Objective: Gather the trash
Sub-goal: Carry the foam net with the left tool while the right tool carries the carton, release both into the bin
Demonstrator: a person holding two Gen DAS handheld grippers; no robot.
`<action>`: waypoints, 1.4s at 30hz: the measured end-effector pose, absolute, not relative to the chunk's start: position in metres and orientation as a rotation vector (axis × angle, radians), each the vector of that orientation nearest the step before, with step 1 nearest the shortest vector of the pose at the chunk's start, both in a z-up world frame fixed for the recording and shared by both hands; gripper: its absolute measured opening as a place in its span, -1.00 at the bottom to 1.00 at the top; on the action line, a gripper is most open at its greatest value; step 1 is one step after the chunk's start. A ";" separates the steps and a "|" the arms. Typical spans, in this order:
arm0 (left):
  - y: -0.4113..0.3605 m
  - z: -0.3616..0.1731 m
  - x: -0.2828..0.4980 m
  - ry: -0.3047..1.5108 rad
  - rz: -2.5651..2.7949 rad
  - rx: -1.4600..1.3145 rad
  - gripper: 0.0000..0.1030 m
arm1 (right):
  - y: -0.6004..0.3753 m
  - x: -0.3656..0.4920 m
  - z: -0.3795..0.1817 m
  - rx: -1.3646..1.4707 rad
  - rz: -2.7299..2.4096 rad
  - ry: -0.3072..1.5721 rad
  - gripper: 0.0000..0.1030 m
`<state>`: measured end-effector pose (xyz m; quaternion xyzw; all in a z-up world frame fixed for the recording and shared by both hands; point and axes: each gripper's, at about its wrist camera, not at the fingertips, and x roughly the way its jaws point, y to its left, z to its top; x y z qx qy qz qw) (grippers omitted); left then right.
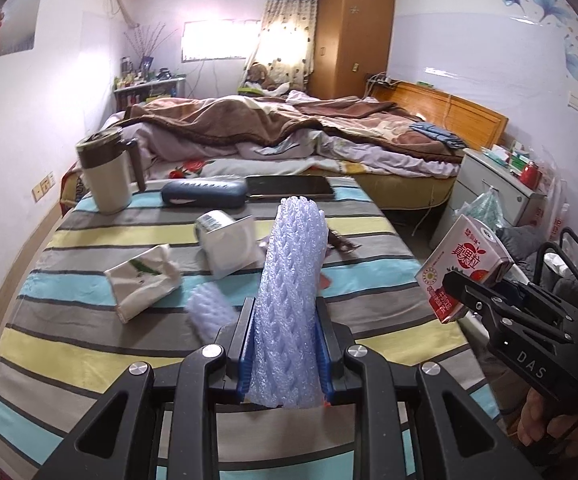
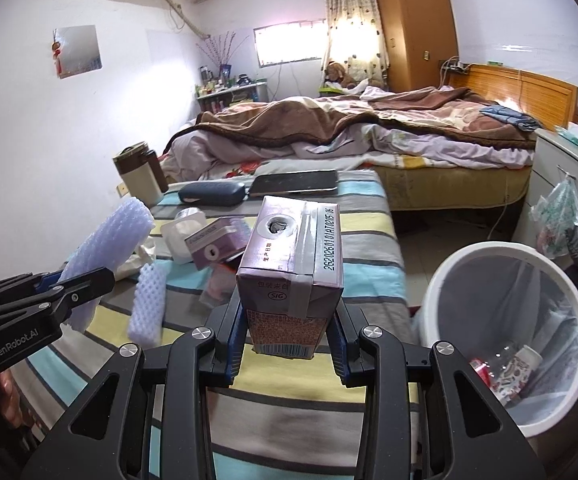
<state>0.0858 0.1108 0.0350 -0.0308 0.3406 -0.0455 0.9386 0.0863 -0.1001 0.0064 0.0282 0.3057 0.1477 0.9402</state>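
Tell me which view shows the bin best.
The right wrist view. There the white bin stands on the floor right of the table, its open mouth, liner and some trash inside all visible. The left wrist view does not show it clearly; the right gripper and its milk carton fill that side.

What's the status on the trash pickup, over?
Left gripper shut on foam net. Right gripper shut on milk carton. Bin open at right, path clear. More foam on table.
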 end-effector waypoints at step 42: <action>-0.126 0.005 0.139 0.800 -0.530 0.046 -0.49 | -0.257 0.077 -0.011 0.109 -0.035 0.683 -0.27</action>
